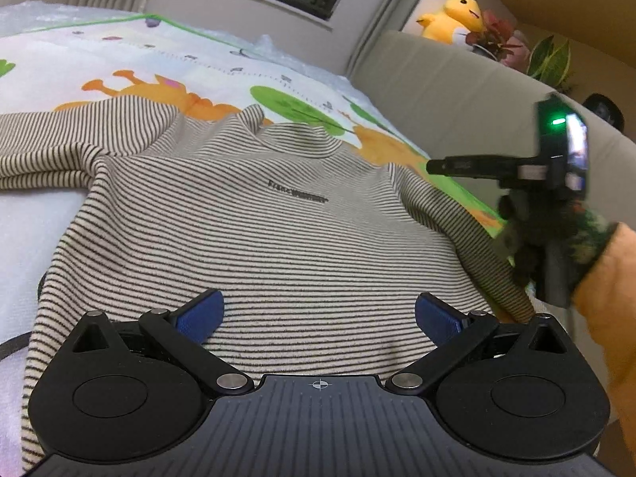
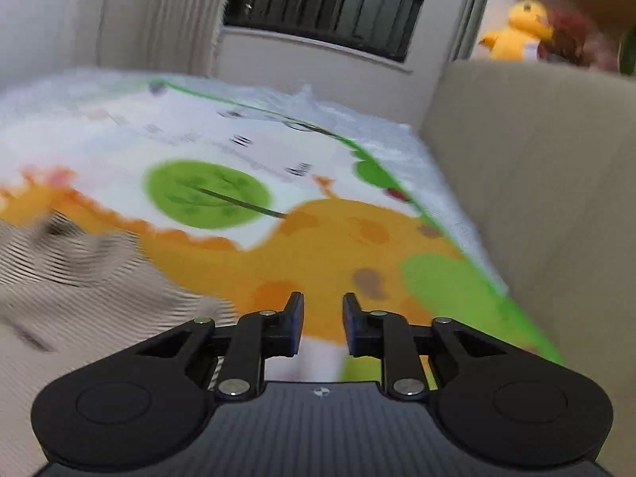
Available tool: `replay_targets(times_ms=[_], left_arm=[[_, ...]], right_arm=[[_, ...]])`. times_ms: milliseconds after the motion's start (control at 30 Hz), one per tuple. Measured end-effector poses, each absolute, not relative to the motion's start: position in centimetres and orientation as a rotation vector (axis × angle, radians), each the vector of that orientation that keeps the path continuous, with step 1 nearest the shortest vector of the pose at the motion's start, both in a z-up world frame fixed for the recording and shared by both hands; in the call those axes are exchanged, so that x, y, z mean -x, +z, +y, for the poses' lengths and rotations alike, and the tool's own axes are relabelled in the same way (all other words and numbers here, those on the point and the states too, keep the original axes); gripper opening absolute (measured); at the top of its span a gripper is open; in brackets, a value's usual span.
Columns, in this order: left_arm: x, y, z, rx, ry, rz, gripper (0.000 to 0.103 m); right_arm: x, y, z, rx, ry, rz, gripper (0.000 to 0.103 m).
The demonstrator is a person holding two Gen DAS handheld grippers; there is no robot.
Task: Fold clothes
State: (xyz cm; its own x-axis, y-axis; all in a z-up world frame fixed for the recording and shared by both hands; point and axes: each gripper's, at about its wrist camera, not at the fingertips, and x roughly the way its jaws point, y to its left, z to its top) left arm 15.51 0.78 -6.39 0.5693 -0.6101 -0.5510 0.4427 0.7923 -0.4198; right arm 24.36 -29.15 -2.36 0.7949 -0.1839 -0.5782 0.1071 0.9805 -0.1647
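Striped beige long-sleeved shirt (image 1: 254, 230) lies on cartoon-printed play mat (image 1: 119, 55); grey padded sofa back (image 1: 457, 91) at 3 o'clock; yellow plush duck (image 1: 457, 16) behind, 1 o'clock.

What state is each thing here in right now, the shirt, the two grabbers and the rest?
Striped shirt: lying front up on the mat, unfolded, sleeve rumpled.
Left gripper: wide open over the shirt's hem, empty.
Right gripper: slightly open, empty, above the mat.
Cartoon mat: spread flat.
Yellow plush toy: upright.

Ribbed striped knit shirt (image 1: 278, 246); smooth glossy printed mat (image 2: 222, 151); matt plastic jaws.
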Motion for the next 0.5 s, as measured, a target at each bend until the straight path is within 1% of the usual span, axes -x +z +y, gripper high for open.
replay_targets(times_ms=[33,67,133,200,367,433,467,500], left_arm=[[-15.5,-6.4,0.8,0.243,-0.625,0.737,0.103],[-15.5,-6.4,0.8,0.246,-0.626,0.737,0.103],[-15.6,-6.5,1.0,0.255,-0.628,0.738,0.103],[-15.6,-6.5,0.9,0.254,-0.629,0.736,0.103],[-15.4,-6.6,0.9,0.256,-0.629,0.725,0.103],[-15.4,-6.7,0.9,0.257,-0.629,0.720,0.103],[-15.3,-6.7,1.0,0.258,-0.629,0.717,0.103],[-15.3,-6.7,1.0,0.263,-0.630,0.715,0.103]], right_arm=[[-23.5,-2.2,-28.6,0.097,-0.117,0.636,0.022],[-22.7,-2.1,-27.9,0.070,-0.079,0.638,0.026],[-20.9,-2.1,-26.7,0.012,-0.006,0.645,0.043],[-18.7,-2.2,-26.4,0.004,0.008,0.644,0.052],[-12.7,-2.3,-26.2,0.033,-0.011,0.630,0.054],[-10.6,-2.4,-26.8,0.097,-0.069,0.639,0.055],[-9.7,-2.6,-27.2,0.133,-0.104,0.648,0.056],[-8.7,-2.7,-27.6,0.165,-0.132,0.661,0.060]])
